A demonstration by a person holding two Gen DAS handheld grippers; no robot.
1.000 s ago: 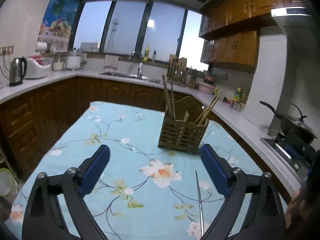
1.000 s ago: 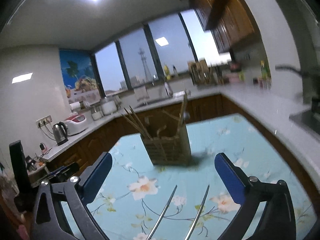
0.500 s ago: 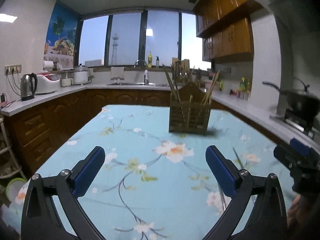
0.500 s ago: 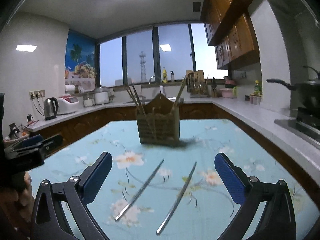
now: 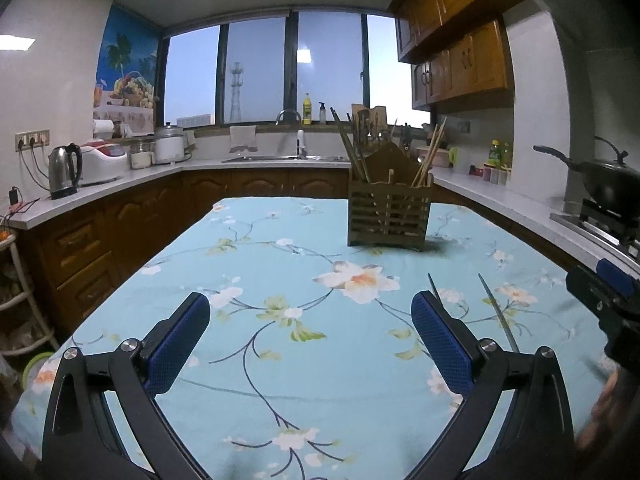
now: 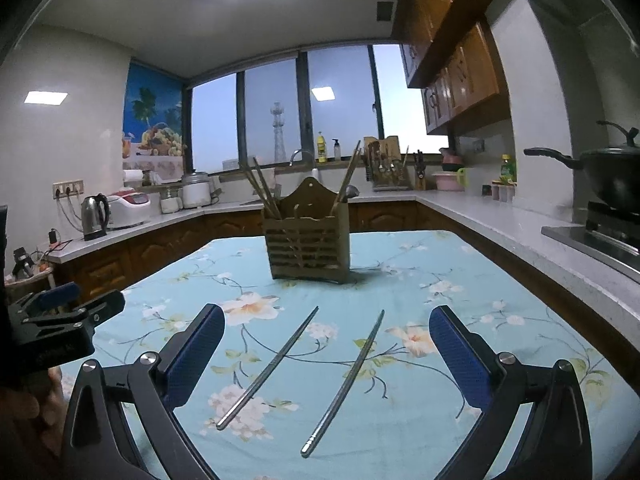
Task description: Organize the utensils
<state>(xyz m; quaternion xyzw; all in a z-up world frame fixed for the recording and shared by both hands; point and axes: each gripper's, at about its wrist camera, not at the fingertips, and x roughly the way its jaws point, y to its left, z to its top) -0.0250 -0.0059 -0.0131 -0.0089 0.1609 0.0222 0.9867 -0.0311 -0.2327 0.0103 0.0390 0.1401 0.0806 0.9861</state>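
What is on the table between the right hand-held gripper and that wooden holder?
In the right wrist view, two metal chopsticks lie apart on the flowered tablecloth, between the open right hand-held gripper and the wooden holder.

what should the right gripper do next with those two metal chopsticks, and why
Probably lower the right gripper onto the left metal chopstick and close. Both grippers are open and empty, the two metal chopsticks lie loose on the tablecloth between its fingers, apart from each other, and the wooden utensil holder stands just beyond.
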